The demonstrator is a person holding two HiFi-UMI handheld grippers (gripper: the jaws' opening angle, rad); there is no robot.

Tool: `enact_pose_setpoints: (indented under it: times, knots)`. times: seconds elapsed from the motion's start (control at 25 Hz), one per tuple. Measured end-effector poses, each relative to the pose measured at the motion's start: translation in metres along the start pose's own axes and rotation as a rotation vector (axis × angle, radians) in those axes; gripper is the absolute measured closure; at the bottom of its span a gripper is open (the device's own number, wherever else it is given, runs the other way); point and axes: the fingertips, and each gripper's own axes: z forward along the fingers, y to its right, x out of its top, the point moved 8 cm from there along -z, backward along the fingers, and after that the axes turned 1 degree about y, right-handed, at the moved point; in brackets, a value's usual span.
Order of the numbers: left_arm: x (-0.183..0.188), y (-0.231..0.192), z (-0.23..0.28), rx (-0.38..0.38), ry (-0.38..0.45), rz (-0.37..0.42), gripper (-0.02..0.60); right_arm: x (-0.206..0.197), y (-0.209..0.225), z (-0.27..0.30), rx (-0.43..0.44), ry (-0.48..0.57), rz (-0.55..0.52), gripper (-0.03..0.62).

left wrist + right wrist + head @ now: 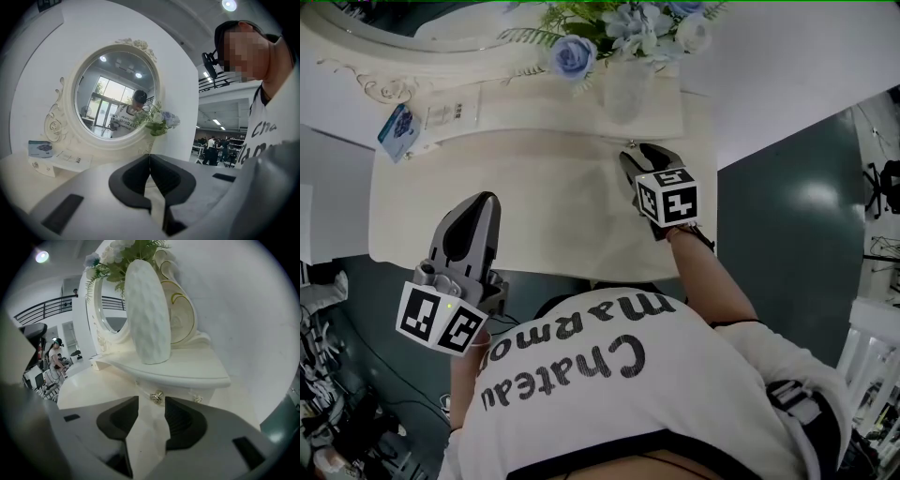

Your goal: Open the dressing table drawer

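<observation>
Right gripper (151, 412): its jaws are standing wide apart and gripping nothing; only pale table top is showing between the pads.
Drawer knob (157, 397): it is sitting just ahead of the right gripper's jaw tips, in line with the gap between them, and nothing is touching it.
Drawer (174, 391): its small front is facing the right gripper from directly ahead, tucked under the raised shelf (187, 366), and it is looking closed.
Second knob (198, 399): it is showing on the same low front, a little to the right of the right gripper's right jaw.
Vase (147, 310): it is standing upright on the shelf, above and ahead of the right gripper, and carrying flowers (117, 254).
Left gripper (150, 159): its jaws are resting together with the tips meeting, holding nothing.
Mirror (117, 96): it is facing the left gripper from well ahead and above, reflecting the person.
Blue packet (41, 148): it is sitting ahead and to the left of the left gripper, beside a white box (70, 161).
Dressing table (544, 197): in the head view its pale top is lying beneath both grippers, the left gripper hovering by the near edge and the right gripper reaching further in towards the shelf.
Person: a person in a white printed shirt (609, 375) is standing at the table, holding one gripper in each hand.
</observation>
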Motion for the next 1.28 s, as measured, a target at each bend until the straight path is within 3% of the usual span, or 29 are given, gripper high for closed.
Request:
enact_pose_setpoints:
  times: [0.44,0.56,0.72,1.28]
  knots:
    - [0.001,-0.003,-0.010,0.030,0.005,0.005,0.558,0.006,0.002,0.014,-0.021,0.021,0.203,0.410]
    - [0.002,-0.004,-0.013,0.038,0.010,0.005,0.558,0.005,0.002,0.015,-0.044,0.021,0.218,0.422]
    - [0.001,-0.004,-0.015,0.038,0.011,0.006,0.558,0.003,0.005,0.017,-0.076,0.005,0.229,0.488]
    - [0.000,0.003,-0.029,0.037,0.035,0.011,0.558,-0.004,-0.001,0.009,-0.079,0.007,0.264,0.491]
